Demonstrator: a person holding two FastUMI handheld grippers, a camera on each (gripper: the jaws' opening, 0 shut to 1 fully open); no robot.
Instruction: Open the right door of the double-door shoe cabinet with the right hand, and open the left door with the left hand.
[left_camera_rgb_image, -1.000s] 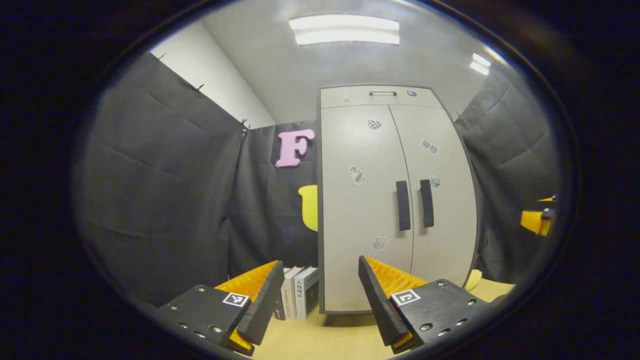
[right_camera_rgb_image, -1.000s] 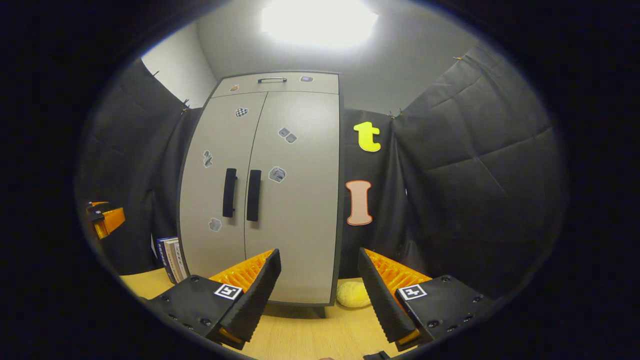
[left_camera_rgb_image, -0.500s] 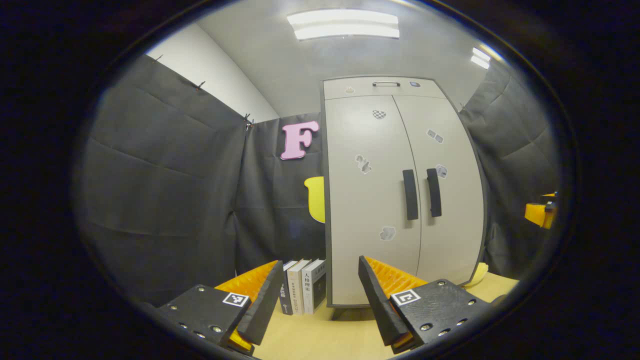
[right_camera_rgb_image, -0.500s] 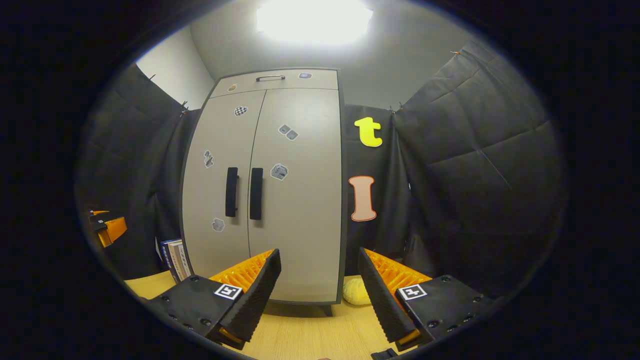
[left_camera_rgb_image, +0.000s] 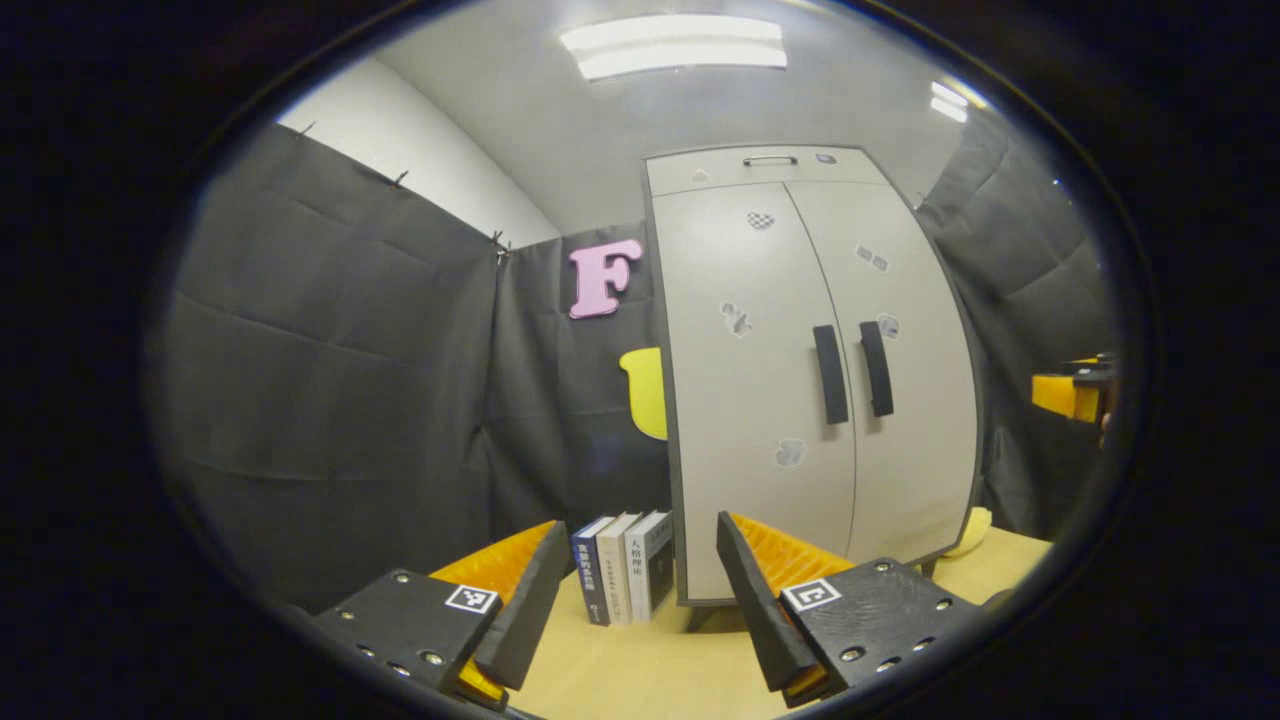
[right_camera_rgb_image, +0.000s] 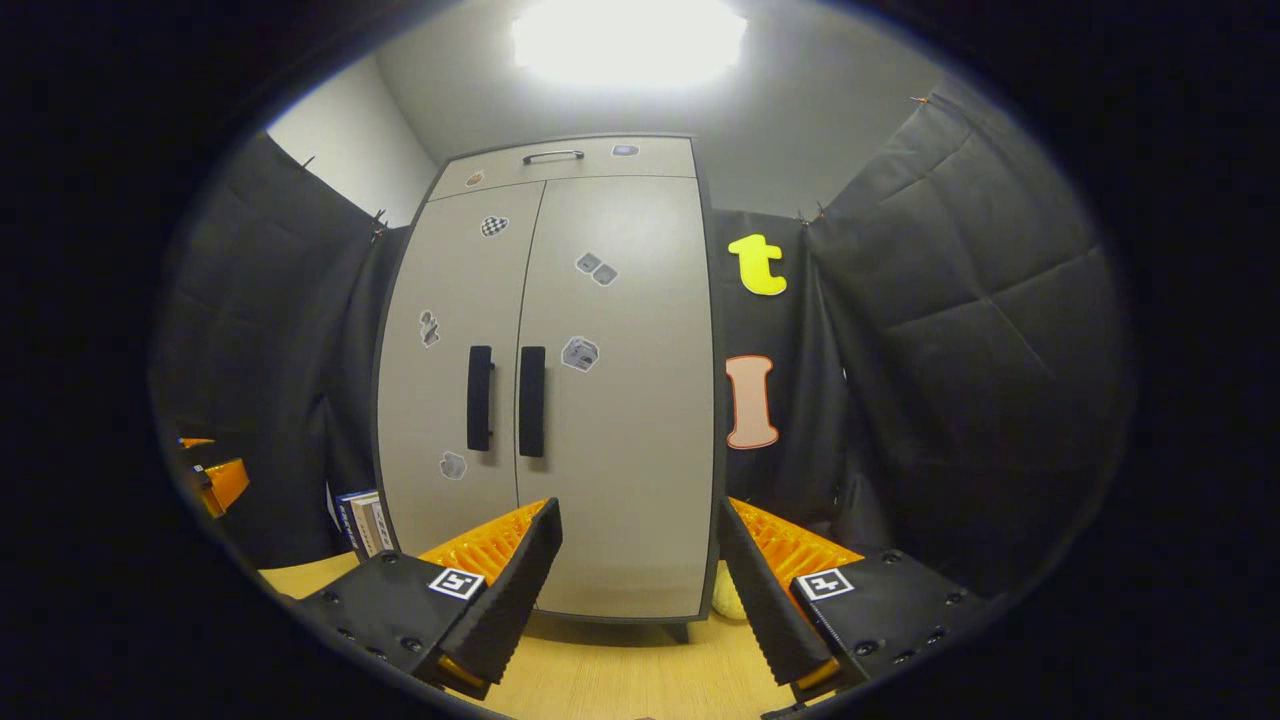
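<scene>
Right gripper (right_camera_rgb_image: 640, 590) (spread) faces upright right door handle (right_camera_rgb_image: 532, 401).

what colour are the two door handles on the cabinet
Black, on pale grey doors; the handles show best in the right gripper view.

books: three or so (left_camera_rgb_image: 627, 565), standing upright on the surface, spines out, dark blue one on the outside
yellow thing: soft-looking lump (right_camera_rgb_image: 727, 603), mostly hidden
surface: light wood (right_camera_rgb_image: 620, 680)
ceiling light: long panel (left_camera_rgb_image: 675, 45), on

No legible text — book spines (left_camera_rgb_image: 622, 565) and cabinet stickers (right_camera_rgb_image: 581, 353) too small to read
</scene>
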